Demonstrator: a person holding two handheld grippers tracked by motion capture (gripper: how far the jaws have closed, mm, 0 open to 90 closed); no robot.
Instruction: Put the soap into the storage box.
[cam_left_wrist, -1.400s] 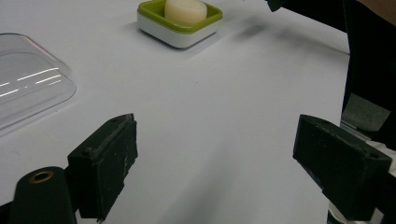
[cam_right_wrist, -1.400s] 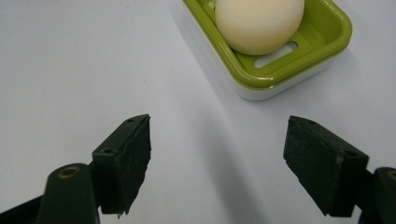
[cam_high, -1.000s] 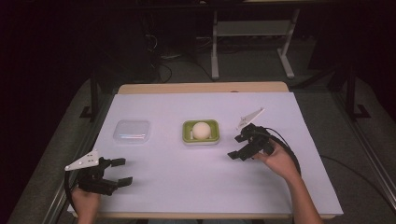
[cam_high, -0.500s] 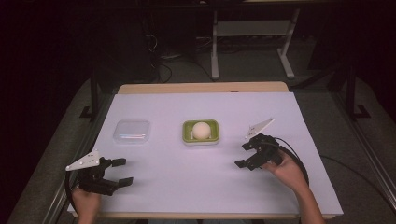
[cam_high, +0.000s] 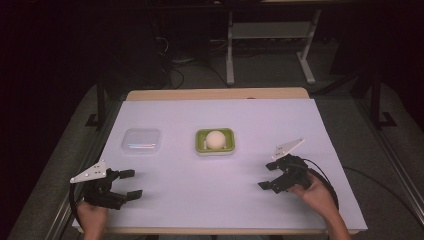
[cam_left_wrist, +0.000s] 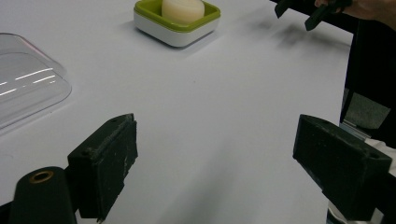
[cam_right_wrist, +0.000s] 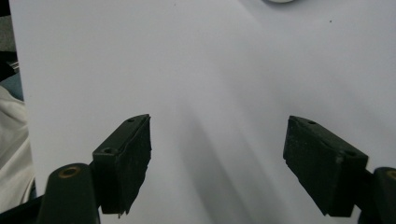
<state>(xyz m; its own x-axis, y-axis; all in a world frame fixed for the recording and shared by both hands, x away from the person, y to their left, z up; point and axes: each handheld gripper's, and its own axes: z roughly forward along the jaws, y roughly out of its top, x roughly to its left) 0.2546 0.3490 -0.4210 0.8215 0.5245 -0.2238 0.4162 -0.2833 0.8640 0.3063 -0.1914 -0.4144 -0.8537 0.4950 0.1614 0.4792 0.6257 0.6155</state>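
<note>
High view: the left gripper (cam_high: 131, 183) and right gripper (cam_high: 267, 176), jaws apart and empty, flank the near table (cam_high: 215, 200), well short of the green dish (cam_high: 215, 142) holding a pale ball (cam_high: 215, 139). Left gripper view: dish far ahead, clear lid (cam_left_wrist: 28, 84) nearer left. Right gripper view: jaws apart over bare table.

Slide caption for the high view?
Two open grippers, left and right, rest apart from green dish and clear lid.

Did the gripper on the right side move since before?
Yes. The right gripper has pulled back toward the person and rightward, away from the green dish, which stayed put on the table.
</note>
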